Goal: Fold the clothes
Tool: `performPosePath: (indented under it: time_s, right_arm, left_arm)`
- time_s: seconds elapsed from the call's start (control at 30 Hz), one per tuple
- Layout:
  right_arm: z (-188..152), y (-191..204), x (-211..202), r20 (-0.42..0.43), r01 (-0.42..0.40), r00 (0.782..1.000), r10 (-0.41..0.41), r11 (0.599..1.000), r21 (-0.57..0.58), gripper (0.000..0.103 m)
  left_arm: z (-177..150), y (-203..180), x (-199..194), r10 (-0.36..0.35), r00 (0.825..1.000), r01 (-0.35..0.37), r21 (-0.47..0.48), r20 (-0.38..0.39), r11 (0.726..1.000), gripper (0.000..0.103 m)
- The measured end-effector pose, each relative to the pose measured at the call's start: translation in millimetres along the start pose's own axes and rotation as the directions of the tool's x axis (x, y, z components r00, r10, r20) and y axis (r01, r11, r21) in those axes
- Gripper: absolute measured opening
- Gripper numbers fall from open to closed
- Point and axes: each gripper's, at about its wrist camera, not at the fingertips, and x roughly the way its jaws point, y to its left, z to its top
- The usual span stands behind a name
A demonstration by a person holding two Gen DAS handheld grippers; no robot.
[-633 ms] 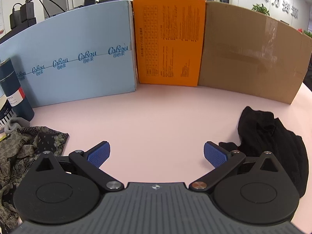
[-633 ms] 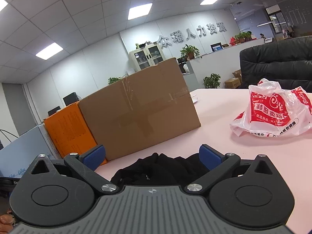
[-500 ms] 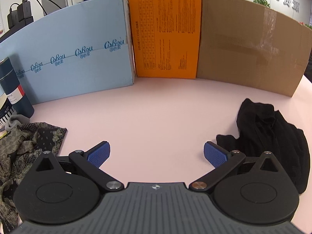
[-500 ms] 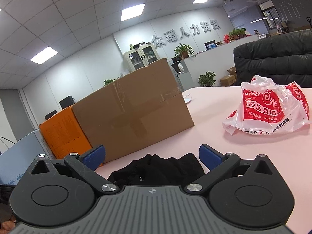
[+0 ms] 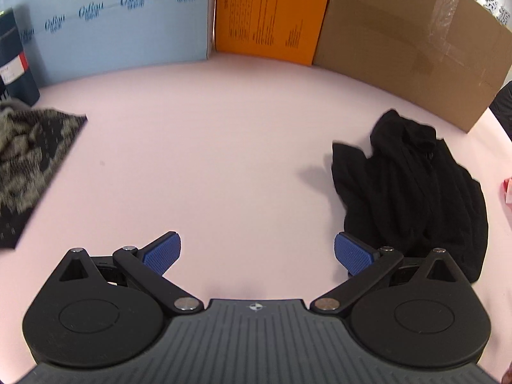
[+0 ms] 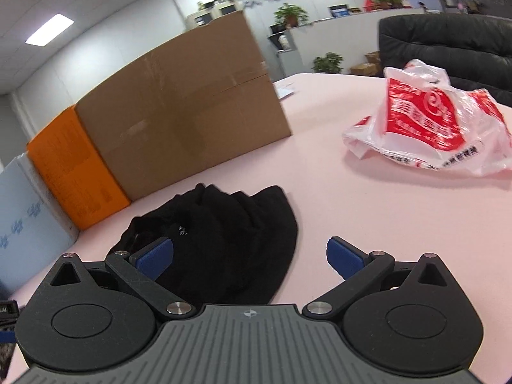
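A crumpled black garment (image 5: 412, 185) lies on the pink table (image 5: 208, 147), to the right in the left wrist view. It also shows in the right wrist view (image 6: 224, 233), just ahead of the fingers. My left gripper (image 5: 256, 254) is open and empty above bare table, with its right finger near the garment's edge. My right gripper (image 6: 249, 256) is open and empty, with its left finger over the garment. A patterned grey-green cloth (image 5: 28, 156) lies at the far left.
A light blue board (image 5: 112, 25), an orange box (image 5: 268, 12) and a brown cardboard box (image 5: 409, 41) wall the back of the table. A dark cylinder (image 5: 14, 60) stands at the left. A red and white plastic bag (image 6: 428, 118) lies to the right, before a black chair (image 6: 448, 44).
Both grippers have tilted down toward the table. The black garment now sits larger and nearer in both views. Both stay open.
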Motion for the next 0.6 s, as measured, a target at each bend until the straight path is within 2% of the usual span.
performPosePath:
  time_s: [0.13, 0.23, 0.33, 0.4, 0.5, 0.53, 0.57, 0.6]
  right_arm:
    - [-0.3, 18.5, 24.7, -0.058, -0.113, 0.993, 0.105, 0.983, -0.146, 0.103]
    - [5.3, 40.5, 43.3, -0.097, -0.242, 0.97, 0.224, 0.937, -0.253, 0.103]
    - [10.4, 72.5, 62.9, -0.176, -0.373, 0.928, 0.329, 0.844, -0.385, 0.103]
    - [8.1, 90.1, 80.1, -0.252, -0.428, 0.903, 0.347, 0.769, -0.474, 0.103]
    - [0.9, 105.8, 101.8, -0.383, -0.503, 0.86, 0.338, 0.687, -0.524, 0.103]
    - [-0.8, 108.8, 109.3, -0.42, -0.524, 0.845, 0.331, 0.671, -0.525, 0.098]
    - [-0.3, 111.2, 116.0, -0.456, -0.538, 0.832, 0.318, 0.664, -0.519, 0.077]
    - [4.4, 113.6, 123.6, -0.5, -0.569, 0.805, 0.32, 0.658, -0.494, 0.057]
  left_arm:
    - [-19.3, -14.1, 1.5, 0.046, 0.999, -0.044, 0.043, -0.028, 0.998, 0.103]
    - [-29.1, -24.0, 1.6, 0.087, 0.996, -0.085, 0.065, -0.026, 0.994, 0.103]
    - [-33.4, -23.2, -5.2, 0.148, 0.989, -0.148, 0.067, -0.006, 0.987, 0.103]
    - [-31.6, -18.2, -10.5, 0.185, 0.983, -0.185, 0.041, 0.006, 0.982, 0.103]
    - [-33.6, -5.0, -14.9, 0.224, 0.975, -0.224, -0.014, -0.001, 0.974, 0.103]
    - [-35.3, -0.3, -16.2, 0.24, 0.971, -0.24, -0.028, -0.009, 0.97, 0.103]
    - [-37.1, 4.3, -17.7, 0.255, 0.967, -0.256, -0.042, -0.015, 0.966, 0.103]
    - [-37.9, 9.0, -19.1, 0.269, 0.963, -0.27, -0.057, -0.022, 0.961, 0.103]
